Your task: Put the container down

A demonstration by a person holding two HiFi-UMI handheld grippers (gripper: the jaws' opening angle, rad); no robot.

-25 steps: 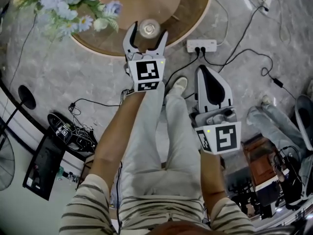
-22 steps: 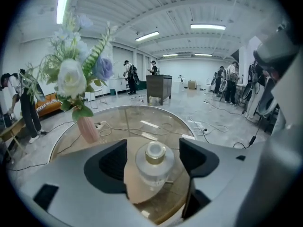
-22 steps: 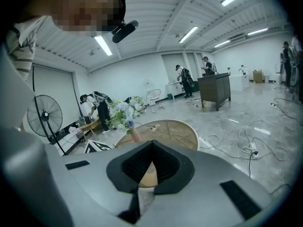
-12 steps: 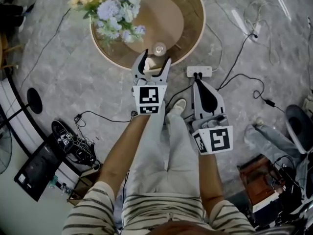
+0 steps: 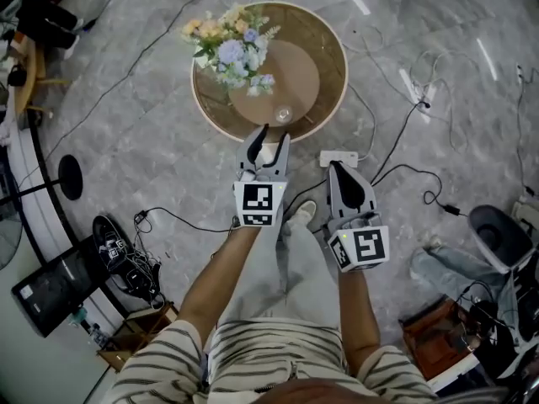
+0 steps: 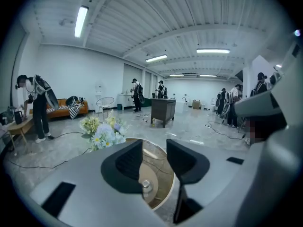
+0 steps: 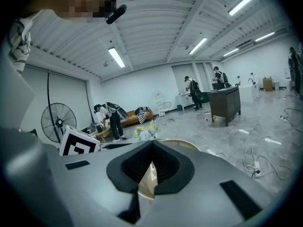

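On table (image 5: pixel 327 50): container (image 5: pixel 284 114); L hand-held gripper (image 5: pixel 270 139) closing, empty.

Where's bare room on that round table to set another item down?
Free: the right side of the round table, from the lighter centre disc out to the rim, plus the disc's own right half. Crowded: the bouquet overhangs the far-left part, and the clear container stands at the disc's near edge.
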